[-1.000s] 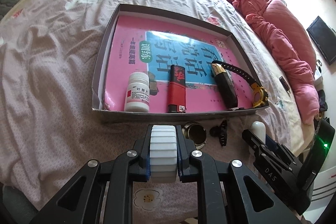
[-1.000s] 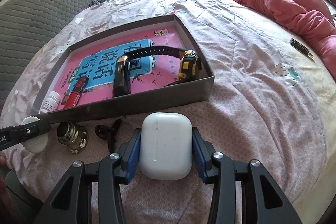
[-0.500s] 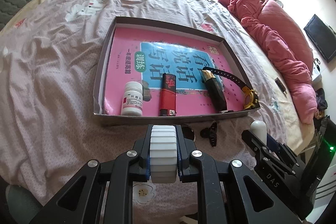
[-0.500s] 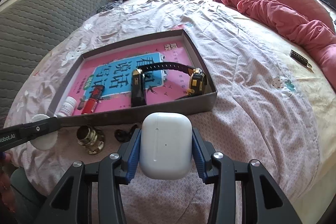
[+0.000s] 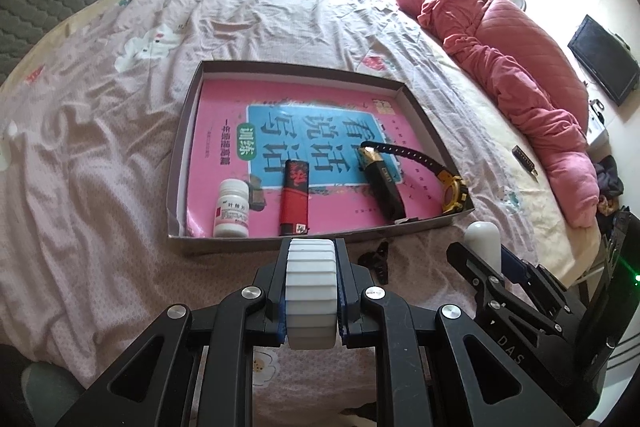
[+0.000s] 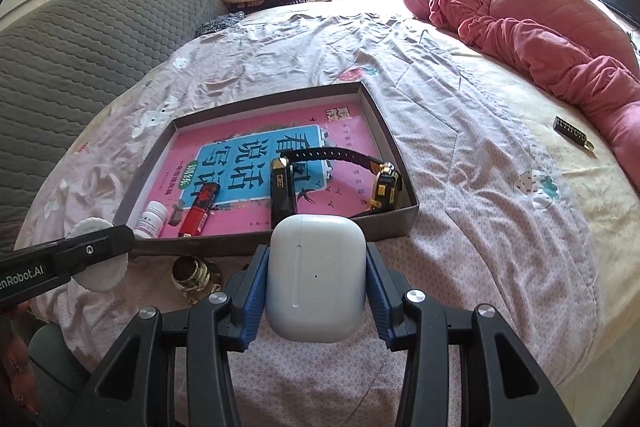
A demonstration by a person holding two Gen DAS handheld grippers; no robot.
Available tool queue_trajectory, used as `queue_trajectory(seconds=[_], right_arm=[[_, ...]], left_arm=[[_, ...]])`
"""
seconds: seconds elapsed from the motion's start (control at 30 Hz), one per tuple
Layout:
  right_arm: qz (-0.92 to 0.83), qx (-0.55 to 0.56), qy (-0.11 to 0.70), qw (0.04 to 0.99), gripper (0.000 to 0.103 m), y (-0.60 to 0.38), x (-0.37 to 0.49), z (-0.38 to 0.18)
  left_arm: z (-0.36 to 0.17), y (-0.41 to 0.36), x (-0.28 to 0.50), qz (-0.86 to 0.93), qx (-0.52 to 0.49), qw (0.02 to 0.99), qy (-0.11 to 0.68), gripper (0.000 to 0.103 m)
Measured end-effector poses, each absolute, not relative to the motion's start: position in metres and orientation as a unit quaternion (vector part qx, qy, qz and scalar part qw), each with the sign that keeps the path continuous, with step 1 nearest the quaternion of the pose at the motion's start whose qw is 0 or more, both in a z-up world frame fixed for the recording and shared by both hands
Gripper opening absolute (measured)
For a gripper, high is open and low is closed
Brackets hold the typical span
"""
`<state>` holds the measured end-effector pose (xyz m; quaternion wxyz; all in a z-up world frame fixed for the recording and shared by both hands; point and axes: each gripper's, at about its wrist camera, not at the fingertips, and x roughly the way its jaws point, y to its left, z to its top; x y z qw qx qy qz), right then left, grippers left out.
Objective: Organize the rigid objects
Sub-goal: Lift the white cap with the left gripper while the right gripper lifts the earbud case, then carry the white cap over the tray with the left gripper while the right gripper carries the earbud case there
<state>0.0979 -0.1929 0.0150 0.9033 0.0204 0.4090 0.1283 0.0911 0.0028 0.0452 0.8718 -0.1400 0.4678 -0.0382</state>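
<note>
My left gripper (image 5: 311, 291) is shut on a white ribbed round jar (image 5: 310, 279), held above the bed before the grey tray (image 5: 182, 147). My right gripper (image 6: 316, 283) is shut on a white earbuds case (image 6: 316, 275), also held before the tray (image 6: 394, 223). The tray holds a pink book (image 5: 320, 135), a white pill bottle (image 5: 231, 209), a red lighter (image 5: 295, 197) and a black-and-yellow watch (image 5: 452, 189). A black hair clip (image 5: 378, 259) and a brass fitting (image 6: 192, 273) lie on the sheet by the tray's near wall.
A pink quilt (image 6: 532, 27) lies along the right of the bed. A small dark bar (image 6: 572, 137) lies on the sheet at the right. A grey padded headboard (image 6: 80, 35) stands at the left. The bed edge is just below both grippers.
Both grippers have risen and drawn back from the tray with their objects still held; the tray looks smaller and farther. The brass fitting is now hidden behind the jar in the left view.
</note>
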Motion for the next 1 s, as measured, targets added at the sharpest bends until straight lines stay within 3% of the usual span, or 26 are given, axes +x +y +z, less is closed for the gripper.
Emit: queue_trajectory(seconds=[1.0], right_arm=[[0.151, 0.006, 0.368, 0.918, 0.045, -0.178, 0.112, 0.056]], left_arm=[[0.067, -0.012, 0.115, -0.04, -0.117, 0.884, 0.451, 0.018]])
